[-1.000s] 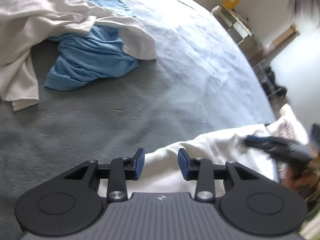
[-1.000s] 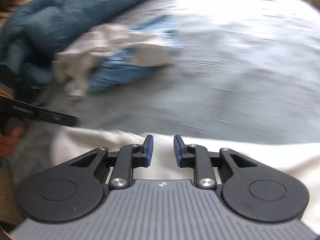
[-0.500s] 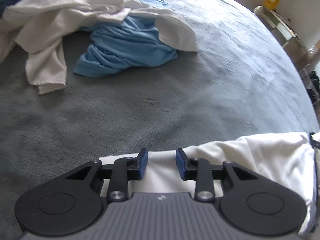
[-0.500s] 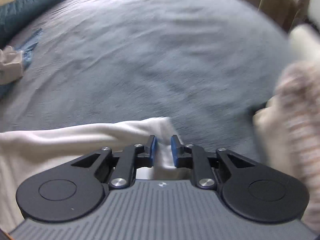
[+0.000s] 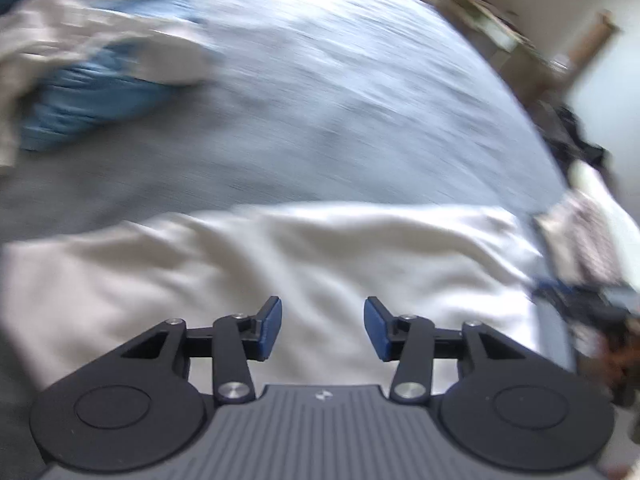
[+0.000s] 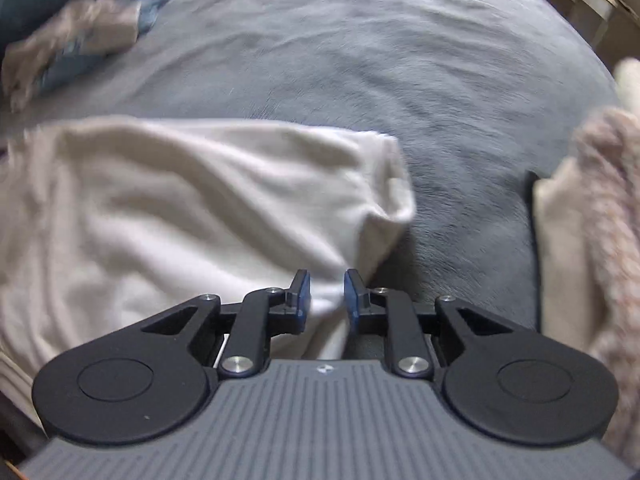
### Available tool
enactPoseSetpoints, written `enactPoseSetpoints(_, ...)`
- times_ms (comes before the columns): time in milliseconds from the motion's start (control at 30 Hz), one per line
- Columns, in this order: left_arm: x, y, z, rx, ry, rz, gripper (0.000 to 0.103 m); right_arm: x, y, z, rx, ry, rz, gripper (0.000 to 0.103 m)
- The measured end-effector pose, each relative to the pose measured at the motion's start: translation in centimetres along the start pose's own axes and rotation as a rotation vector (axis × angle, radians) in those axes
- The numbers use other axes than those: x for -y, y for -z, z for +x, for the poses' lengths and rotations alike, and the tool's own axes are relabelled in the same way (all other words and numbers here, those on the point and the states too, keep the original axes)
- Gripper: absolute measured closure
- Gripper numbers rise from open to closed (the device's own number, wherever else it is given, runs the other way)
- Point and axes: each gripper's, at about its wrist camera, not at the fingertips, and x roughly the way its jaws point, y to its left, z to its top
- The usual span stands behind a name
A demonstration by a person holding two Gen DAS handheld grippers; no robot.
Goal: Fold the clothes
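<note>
in the left wrist view motion blur smears the heap of blue and pale clothes (image 5: pixel 100 80) at ten o'clock and the shelves (image 5: pixel 500 36) at one o'clock, the other gripper (image 5: pixel 580 304) at three o'clock is a dark blur, and the white garment (image 5: pixel 280 264) runs under the gripper body.
</note>
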Motion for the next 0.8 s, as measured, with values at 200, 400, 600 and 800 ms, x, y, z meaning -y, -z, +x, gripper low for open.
enactPoseSetpoints(200, 7.1, 4.6, 5.6, -0.16, 0.143, 0.175, 0.056, -1.8, -0.3, 0.0, 0.07, -0.148, -0.051, 0.085)
enactPoseSetpoints(400, 10.2, 9.1, 6.3, -0.23, 0.117, 0.371, 0.051, -1.3, 4.2, 0.2, -0.06, -0.075, -0.122, 0.084)
enactPoseSetpoints(600, 9.9, 7.1, 5.4, -0.237, 0.124, 0.289, 0.052, -2.6, 4.0, -2.0, 0.029, -0.193, -0.074, 0.083)
enactPoseSetpoints(800, 11.3, 1.8, 5.8, -0.098, 0.133, 0.205, 0.052, -1.7, 5.6, -1.7, -0.04, -0.177, 0.026, 0.082)
